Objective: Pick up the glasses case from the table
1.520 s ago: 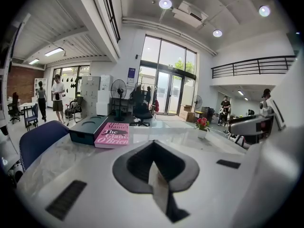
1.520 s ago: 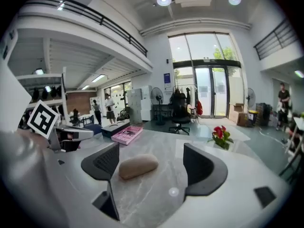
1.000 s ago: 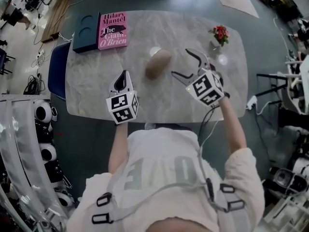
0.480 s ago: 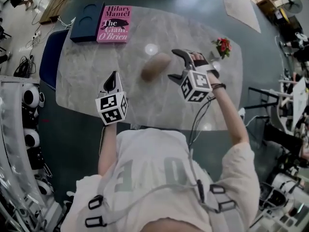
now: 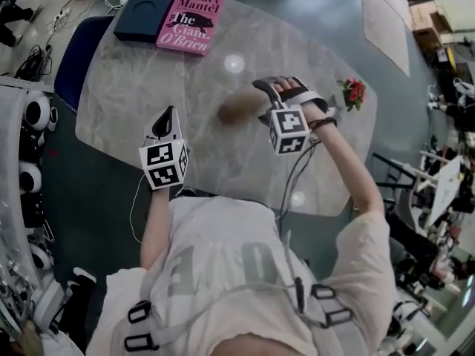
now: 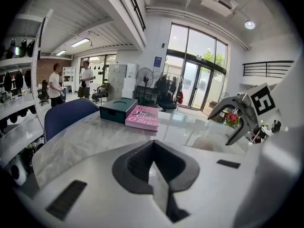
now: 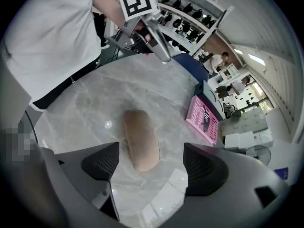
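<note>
The tan, oval glasses case (image 5: 237,104) lies flat near the middle of the marble table (image 5: 126,87). My right gripper (image 5: 260,101) is open just to its right, jaws reaching around the case's near end. In the right gripper view the case (image 7: 139,139) runs lengthwise away from me, and its near end sits between the spread jaws of the right gripper (image 7: 151,152) without visible contact. My left gripper (image 5: 168,117) hovers shut over the table's near left part, well apart from the case. The left gripper (image 6: 154,167) holds nothing in its own view.
A pink book (image 5: 194,21) and a dark teal box (image 5: 145,12) lie at the table's far left corner. A small pot of red flowers (image 5: 354,91) stands at the right edge. A blue chair (image 5: 74,54) is tucked in at the left side.
My right gripper has moved left toward the case until its open jaws straddle the case's end. The left gripper has stayed shut in about the same place.
</note>
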`<state>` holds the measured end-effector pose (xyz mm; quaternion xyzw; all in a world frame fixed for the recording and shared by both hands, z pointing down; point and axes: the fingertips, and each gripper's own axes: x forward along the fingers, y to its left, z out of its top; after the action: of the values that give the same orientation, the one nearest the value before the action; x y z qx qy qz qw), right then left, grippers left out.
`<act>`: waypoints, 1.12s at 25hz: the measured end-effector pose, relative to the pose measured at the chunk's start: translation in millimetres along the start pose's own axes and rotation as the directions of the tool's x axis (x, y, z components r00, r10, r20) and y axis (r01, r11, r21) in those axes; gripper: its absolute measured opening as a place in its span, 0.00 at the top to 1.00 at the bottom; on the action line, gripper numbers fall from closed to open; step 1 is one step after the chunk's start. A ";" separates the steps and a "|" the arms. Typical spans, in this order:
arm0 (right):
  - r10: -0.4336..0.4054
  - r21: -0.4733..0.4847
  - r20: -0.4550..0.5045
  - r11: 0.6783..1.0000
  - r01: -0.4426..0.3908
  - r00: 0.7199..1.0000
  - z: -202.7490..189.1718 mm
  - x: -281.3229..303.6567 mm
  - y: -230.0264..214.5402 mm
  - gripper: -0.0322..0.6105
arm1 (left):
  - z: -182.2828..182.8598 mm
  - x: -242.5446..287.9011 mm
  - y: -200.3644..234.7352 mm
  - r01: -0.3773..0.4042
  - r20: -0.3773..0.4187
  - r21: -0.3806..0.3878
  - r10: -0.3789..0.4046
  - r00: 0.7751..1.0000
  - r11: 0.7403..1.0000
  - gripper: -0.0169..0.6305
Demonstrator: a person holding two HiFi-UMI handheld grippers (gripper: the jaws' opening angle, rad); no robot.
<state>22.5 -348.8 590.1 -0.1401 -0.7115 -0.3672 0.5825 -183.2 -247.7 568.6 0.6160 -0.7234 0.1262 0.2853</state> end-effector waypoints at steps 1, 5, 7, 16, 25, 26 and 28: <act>0.012 -0.033 -0.006 0.999 -0.012 1.000 0.4 7.0 1.6 0.34 | -2.4 1.0 1.7 -0.005 -0.004 -0.005 0.005 1.000 1.000 0.97; 0.051 -0.118 0.003 0.992 -0.050 0.999 10.9 30.3 3.4 0.34 | -8.3 6.0 9.0 -0.026 -0.015 -0.025 0.025 1.000 0.999 0.97; 0.077 -0.155 -0.007 0.985 -0.077 0.997 12.1 40.5 7.6 0.34 | -11.6 8.6 10.4 -0.029 -0.022 -0.029 0.029 0.999 0.999 0.97; 0.163 -0.246 -0.048 0.954 -0.170 0.985 8.0 69.5 16.6 0.34 | -25.9 18.3 18.5 -0.047 -0.060 -0.055 0.044 0.997 0.997 0.97; 0.214 -0.256 -0.041 0.942 -0.217 0.976 11.7 93.0 26.0 0.34 | -36.7 24.4 25.9 -0.061 -0.090 -0.062 0.055 0.994 0.996 0.97; 0.220 -0.258 -0.043 0.940 -0.223 0.975 11.5 94.7 26.7 0.34 | -37.3 24.1 26.5 -0.061 -0.091 -0.062 0.056 0.994 0.996 0.97; 0.231 -0.258 -0.046 0.937 -0.235 0.972 11.3 97.7 28.2 0.34 | -38.4 24.2 27.1 -0.061 -0.095 -0.060 0.055 0.994 0.996 0.97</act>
<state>4.4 -343.8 690.7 -0.2961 -0.6308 -0.3873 0.6037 -201.3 -241.4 617.8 0.5789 -0.7304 0.1403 0.3344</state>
